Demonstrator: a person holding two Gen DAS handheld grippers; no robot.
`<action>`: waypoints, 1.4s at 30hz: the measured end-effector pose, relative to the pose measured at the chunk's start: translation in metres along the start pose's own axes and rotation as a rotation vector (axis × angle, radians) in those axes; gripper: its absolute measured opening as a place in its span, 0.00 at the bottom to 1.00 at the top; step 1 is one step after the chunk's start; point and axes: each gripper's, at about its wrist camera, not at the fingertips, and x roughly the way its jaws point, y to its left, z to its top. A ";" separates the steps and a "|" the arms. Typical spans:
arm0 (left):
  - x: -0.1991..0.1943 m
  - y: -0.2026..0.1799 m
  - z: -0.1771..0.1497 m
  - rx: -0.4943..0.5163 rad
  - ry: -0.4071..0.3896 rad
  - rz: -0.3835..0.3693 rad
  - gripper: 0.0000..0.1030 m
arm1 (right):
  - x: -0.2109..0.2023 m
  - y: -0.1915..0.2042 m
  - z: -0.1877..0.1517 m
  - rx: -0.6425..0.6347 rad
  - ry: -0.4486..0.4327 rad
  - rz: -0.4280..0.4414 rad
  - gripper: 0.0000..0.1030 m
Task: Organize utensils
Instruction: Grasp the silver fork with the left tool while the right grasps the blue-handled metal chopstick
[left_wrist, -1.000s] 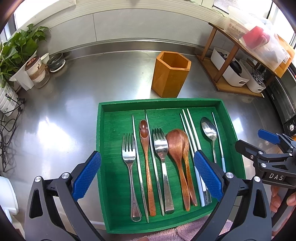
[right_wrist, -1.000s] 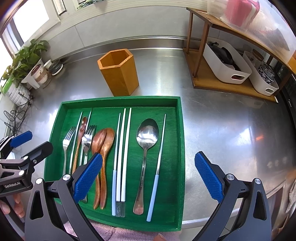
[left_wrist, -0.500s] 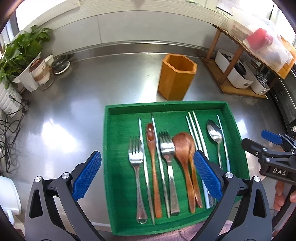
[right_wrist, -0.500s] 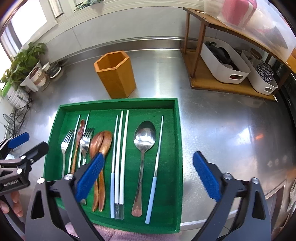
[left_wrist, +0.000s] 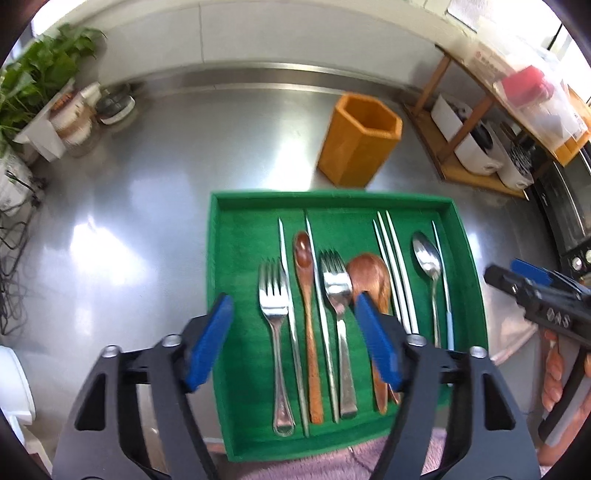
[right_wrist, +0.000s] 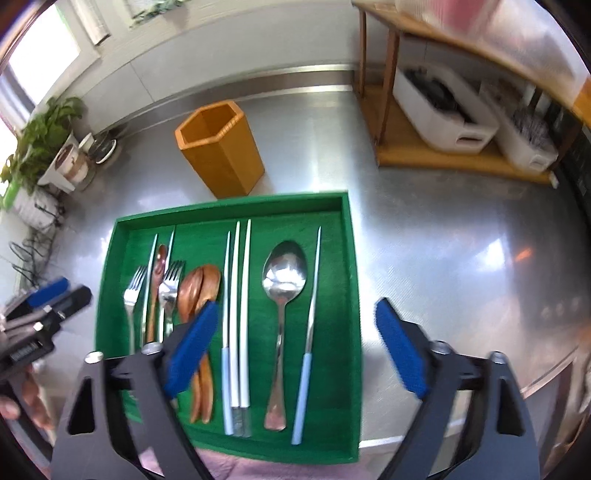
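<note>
A green tray (left_wrist: 218, 258) (right_wrist: 351, 258) lies on the steel counter. It holds two metal forks (left_wrist: 272, 295), wooden spoons (left_wrist: 371, 273), white chopsticks (right_wrist: 236, 280), a metal spoon (right_wrist: 284, 273) and a blue-tipped chopstick (right_wrist: 312, 314). Behind it stands an orange hexagonal holder (left_wrist: 360, 144) (right_wrist: 221, 151), which looks empty. My left gripper (left_wrist: 292, 296) hovers over the forks on the tray's left side, its jaws closing with nothing pressed between the pads. My right gripper (right_wrist: 295, 302) hovers above the metal spoon, jaws also closing on nothing.
A wooden shelf (right_wrist: 406, 147) with white bins stands at the back right. Potted plants (left_wrist: 33, 92) and cables sit at the left. A purple cloth (left_wrist: 332, 465) lies at the counter's front edge. A hand (left_wrist: 554, 369) holds the right gripper.
Both grippers' jaws have narrowed from wide open. Each view has shifted a little over the tray; the utensils lie as before.
</note>
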 end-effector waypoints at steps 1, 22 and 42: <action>0.003 0.001 0.001 0.000 0.025 -0.009 0.60 | 0.002 -0.001 0.000 -0.004 0.018 0.004 0.69; 0.072 0.042 -0.009 -0.009 0.345 0.053 0.19 | 0.082 -0.013 -0.020 -0.012 0.445 0.014 0.11; 0.112 -0.001 -0.013 0.085 0.390 0.082 0.18 | 0.108 -0.006 -0.005 -0.023 0.522 -0.050 0.09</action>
